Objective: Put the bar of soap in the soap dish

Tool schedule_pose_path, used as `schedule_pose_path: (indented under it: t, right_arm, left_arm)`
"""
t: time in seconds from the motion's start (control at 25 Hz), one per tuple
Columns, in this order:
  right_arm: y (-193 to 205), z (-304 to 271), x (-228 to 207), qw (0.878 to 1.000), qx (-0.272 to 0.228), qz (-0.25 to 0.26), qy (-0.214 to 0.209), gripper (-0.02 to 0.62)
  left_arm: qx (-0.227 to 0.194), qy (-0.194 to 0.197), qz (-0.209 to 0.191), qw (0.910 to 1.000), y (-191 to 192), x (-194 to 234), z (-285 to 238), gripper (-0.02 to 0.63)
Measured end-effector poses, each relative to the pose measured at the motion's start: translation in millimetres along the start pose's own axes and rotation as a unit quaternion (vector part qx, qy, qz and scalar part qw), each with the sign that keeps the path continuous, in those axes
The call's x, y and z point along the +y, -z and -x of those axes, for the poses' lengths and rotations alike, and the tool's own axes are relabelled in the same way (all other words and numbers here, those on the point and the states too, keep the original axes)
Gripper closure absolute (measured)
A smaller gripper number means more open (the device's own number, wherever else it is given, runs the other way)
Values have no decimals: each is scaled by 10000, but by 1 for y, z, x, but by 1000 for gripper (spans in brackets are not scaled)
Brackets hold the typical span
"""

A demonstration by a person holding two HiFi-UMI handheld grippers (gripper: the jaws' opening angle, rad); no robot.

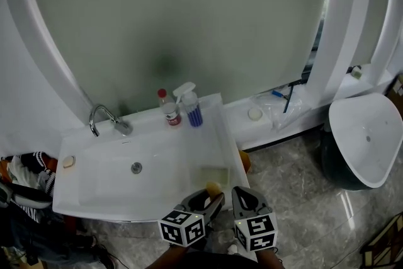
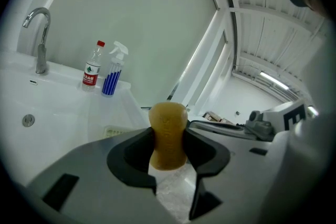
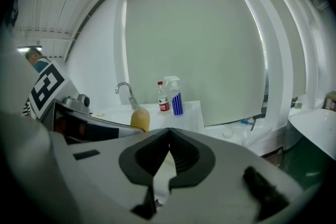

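The left gripper is clamped on the bar of soap, whose end pokes past the tips. The right gripper beside it is closed and empty. The soap dish lies just ahead and left of the held bar, so the slick soap could pivot or squirt out, or an early release could drop it short of the dish.
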State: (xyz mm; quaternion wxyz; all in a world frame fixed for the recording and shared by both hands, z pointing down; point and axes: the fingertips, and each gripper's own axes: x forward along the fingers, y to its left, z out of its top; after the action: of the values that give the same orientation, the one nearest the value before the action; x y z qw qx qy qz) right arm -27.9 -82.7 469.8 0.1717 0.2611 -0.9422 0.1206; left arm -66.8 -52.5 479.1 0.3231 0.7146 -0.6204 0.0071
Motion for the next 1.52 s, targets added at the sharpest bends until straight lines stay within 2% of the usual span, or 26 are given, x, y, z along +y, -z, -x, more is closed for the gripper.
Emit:
schedule_pose_path:
  t: [0.48, 0.8, 1.0, 1.32, 1.52]
  right_arm:
    - [-9, -42, -9, 9995, 90, -80, 295, 584]
    - [-15, -63, -15, 9986, 65, -172, 506, 584]
    - [-15, -73, -19, 9978, 67, -235, 616, 583]
    - [-16, -80, -23, 9967, 87, -314, 741, 584]
    - [-16, -83, -30, 9956, 54, -373, 862, 584]
  left_arm:
    - [358, 300, -373, 9982, -17, 29, -28, 423]
    - [681, 491, -921, 9922, -23, 41, -43, 423]
    - [931, 553, -1482, 9830, -24, 48, -51, 423]
    - [1433, 710, -2052, 9656, -16, 56, -60, 423]
    - [1773, 788, -2652, 9445, -7, 59, -68, 423]
